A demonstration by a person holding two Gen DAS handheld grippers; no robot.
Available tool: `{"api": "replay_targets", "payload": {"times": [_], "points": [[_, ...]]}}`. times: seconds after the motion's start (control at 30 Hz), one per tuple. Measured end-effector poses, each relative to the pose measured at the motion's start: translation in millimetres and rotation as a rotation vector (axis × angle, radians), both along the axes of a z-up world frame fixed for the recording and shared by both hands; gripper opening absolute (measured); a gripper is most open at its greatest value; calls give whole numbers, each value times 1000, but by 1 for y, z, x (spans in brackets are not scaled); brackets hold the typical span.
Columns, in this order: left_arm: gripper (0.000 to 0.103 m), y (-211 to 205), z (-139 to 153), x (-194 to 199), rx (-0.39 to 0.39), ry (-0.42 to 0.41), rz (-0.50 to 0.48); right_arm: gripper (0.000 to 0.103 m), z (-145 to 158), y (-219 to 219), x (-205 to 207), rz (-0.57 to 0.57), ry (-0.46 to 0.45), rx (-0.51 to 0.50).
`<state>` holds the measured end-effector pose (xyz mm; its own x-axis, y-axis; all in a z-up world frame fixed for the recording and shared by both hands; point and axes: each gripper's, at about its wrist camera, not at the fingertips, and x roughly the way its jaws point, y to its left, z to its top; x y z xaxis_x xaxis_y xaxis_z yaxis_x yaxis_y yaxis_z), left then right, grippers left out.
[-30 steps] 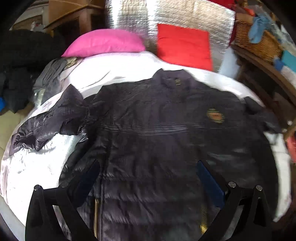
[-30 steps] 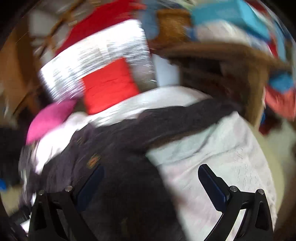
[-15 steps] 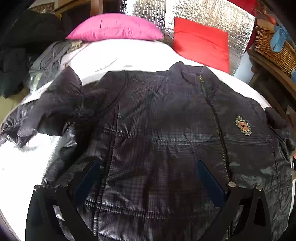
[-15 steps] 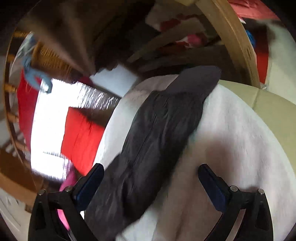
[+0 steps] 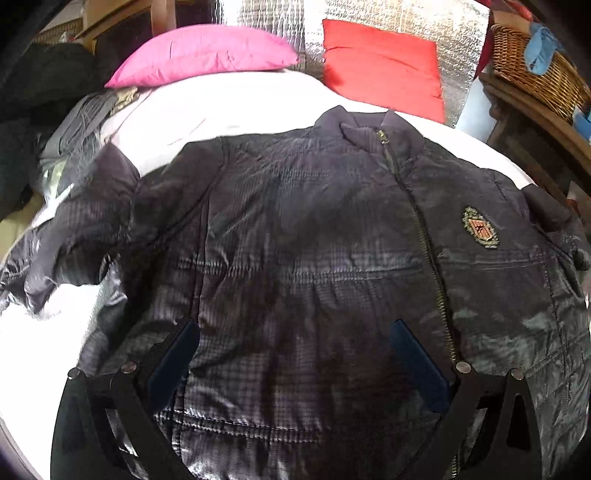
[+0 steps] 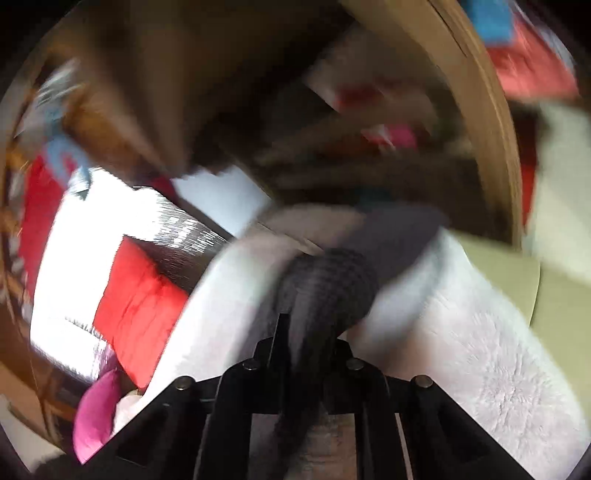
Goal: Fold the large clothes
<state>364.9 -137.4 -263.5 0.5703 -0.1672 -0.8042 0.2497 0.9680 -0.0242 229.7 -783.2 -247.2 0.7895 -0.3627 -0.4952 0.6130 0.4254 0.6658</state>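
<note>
Nearest the lens in the right wrist view, the right gripper [image 6: 306,343] had pinched down on the dark sleeve [image 6: 328,288] of the jacket, the quilted fabric bunched between its black fingers and running away from the tool toward the far edge of the bed. That sleeve lay over a fluffy white blanket [image 6: 480,350] near the bed's right edge; the picture was smeared by motion, so the cuff end could not be made out clearly. The sleeve's long axis pointed outward from the jacket body, so the fold would likely call for carrying it back across the chest, and the right hand was the one placed to do it.

In the left wrist view, the left gripper [image 5: 295,354] hung with its blue-padded fingers spread wide and nothing between them, over the lower front of the quilted jacket [image 5: 314,240]. The garment lay flat, front up, collar toward the head of the bed, hem nearest the tool. Its shell was glossy, dark and stitched in puffy bands, with a brass-toned zipper [image 5: 424,236] and an embroidered crest [image 5: 480,227]. The other sleeve [image 5: 74,229] lay crumpled toward the left edge.

Beyond the collar rested a pink pillow [image 5: 203,55] and a red pillow [image 5: 384,62] against a silver quilted panel [image 5: 369,14].
</note>
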Motion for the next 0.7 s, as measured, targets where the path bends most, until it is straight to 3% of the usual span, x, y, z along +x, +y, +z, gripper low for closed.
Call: {"api": "replay_targets", "payload": {"times": [0.17, 0.37, 0.47, 0.63, 0.67, 0.7], "points": [[103, 7, 18, -1, 27, -63, 41, 13, 100, 74, 11, 136, -122, -216], [103, 39, 28, 11, 30, -58, 140, 13, 178, 210, 40, 449, -272, -312], [103, 61, 36, 14, 10, -66, 196, 13, 177, 267, 60, 612, -306, -246], [103, 91, 48, 13, -54, -89, 244, 14, 135, 357, 110, 852, -265, -75], [103, 95, 48, 12, -58, -91, 248, 16, 125, 368, 121, 882, -252, -28], [103, 99, 49, 10, -63, -93, 251, 33, 109, 381, 133, 922, -230, 41]]}}
